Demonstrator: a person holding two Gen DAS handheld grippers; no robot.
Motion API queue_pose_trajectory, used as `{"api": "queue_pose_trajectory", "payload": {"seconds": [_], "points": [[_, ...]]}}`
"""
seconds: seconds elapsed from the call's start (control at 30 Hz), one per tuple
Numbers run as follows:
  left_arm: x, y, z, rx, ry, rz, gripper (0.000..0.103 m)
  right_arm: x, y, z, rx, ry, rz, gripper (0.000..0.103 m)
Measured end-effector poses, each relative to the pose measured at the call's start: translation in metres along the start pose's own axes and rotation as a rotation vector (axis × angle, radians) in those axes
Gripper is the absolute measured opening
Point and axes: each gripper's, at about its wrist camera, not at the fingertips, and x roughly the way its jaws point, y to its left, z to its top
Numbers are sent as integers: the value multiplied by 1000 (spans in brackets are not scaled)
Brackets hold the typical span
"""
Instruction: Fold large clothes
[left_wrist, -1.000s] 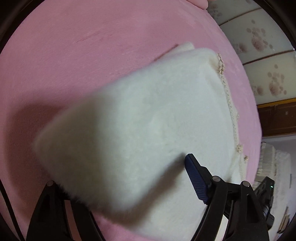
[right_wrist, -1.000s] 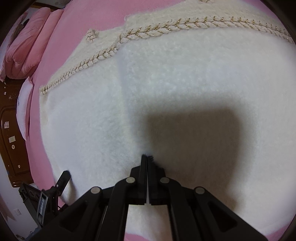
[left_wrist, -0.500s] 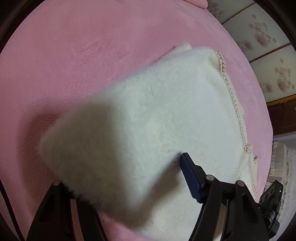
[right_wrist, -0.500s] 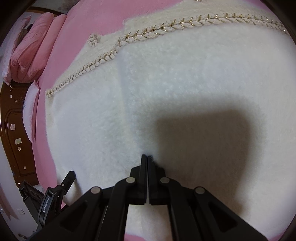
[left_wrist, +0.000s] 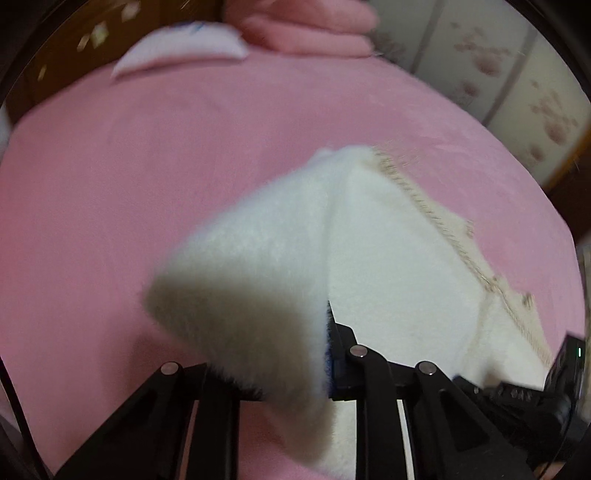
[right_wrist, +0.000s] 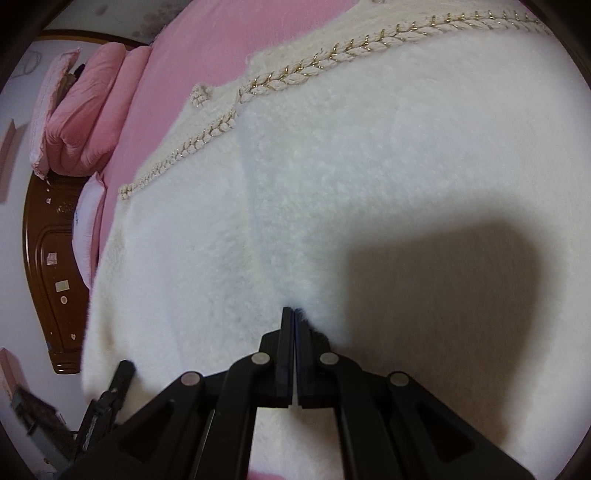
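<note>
On the bed: fluffy white sweater (right_wrist: 369, 177) is spread over the pink bedsheet (left_wrist: 184, 177), with a gold-flecked braided trim (right_wrist: 295, 74) running along its far edge.

Key relation: the sweater corner (left_wrist: 236, 291) is right between the left gripper's (left_wrist: 266, 373) fingers and lifted off the sheet, while the rest of the garment stretches away to that gripper's right, toward the trim.

Long axis: looks like it follows the trim line, roughly diagonal in the left wrist view and left-to-right across the top of the right wrist view.

Left gripper: jaws closing with the fuzzy corner between them; the blue pad (left_wrist: 330, 354) is pressed into the pile, so I'd call that a grip.

Right gripper: the right gripper (right_wrist: 293, 314) is fully closed, tips pinching a bit of pile in the middle of the sweater body.

Nearer hand: left one owns the free corner; right one sits mid-panel, so my guess is it marks the fold line for the left to carry the corner over.

Vs a second ago: left jaws were wide apart around the corner, now nearly together; the left view has tipped up, so the pillows (left_wrist: 306, 26) and wardrobe doors (left_wrist: 517, 74) show. Right gripper was just as closed, same spot on the fabric.
</note>
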Motion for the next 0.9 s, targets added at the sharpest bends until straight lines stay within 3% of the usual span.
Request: {"api": "queue_pose_trajectory", "payload": {"seconds": [0.07, 0.2, 0.37, 0.5, 0.6, 0.9], "points": [[-24, -23, -5, 139, -81, 9, 16, -2, -5, -5, -12, -24, 36, 0], [-70, -65, -20, 318, -209, -2, 15, -8, -24, -10, -23, -44, 141, 0], [-132, -114, -63, 486, -324, -163, 14, -12, -43, -13, -39, -26, 249, 0], [-152, -151, -109, 661, -282, -242, 13, -9, -44, -18, -52, -16, 292, 0], [-153, -168, -134, 768, -272, -205, 13, -9, -51, -21, -56, -10, 328, 0], [-165, -185, -140, 885, -305, -243, 12, -18, -66, -16, -24, 41, 413, 0]]}}
